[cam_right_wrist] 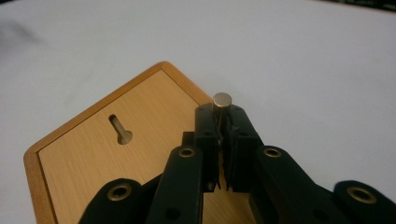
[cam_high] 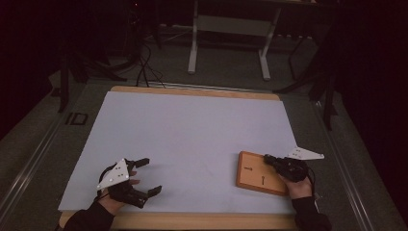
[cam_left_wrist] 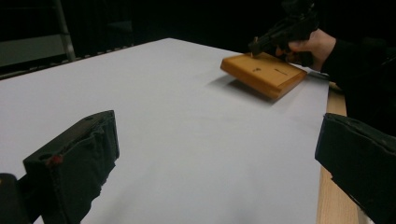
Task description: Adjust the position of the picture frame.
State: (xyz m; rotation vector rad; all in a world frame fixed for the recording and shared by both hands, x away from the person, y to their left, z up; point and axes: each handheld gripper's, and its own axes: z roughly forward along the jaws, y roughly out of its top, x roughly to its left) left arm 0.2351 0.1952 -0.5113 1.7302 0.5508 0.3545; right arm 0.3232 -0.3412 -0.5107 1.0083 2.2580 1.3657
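A wooden board [cam_high: 252,174] lies back side up on the white sheet at the right, with two keyhole slots [cam_right_wrist: 120,129] in it. My right gripper [cam_high: 266,157] is over the board's far right corner, shut on a small metal pin [cam_right_wrist: 222,99] that stands up between the pads. The left gripper view shows the board [cam_left_wrist: 266,72] and the right gripper [cam_left_wrist: 254,46] farther off. My left gripper [cam_high: 151,176] rests at the front left of the sheet. Its jaws stand wide open, and the pads [cam_left_wrist: 74,163] hold nothing.
The white sheet [cam_high: 192,130] covers most of the wooden table, whose edge [cam_high: 192,221] shows along the front. Beyond the table stand a white frame [cam_high: 231,29] and cables [cam_high: 144,67] on a dark floor.
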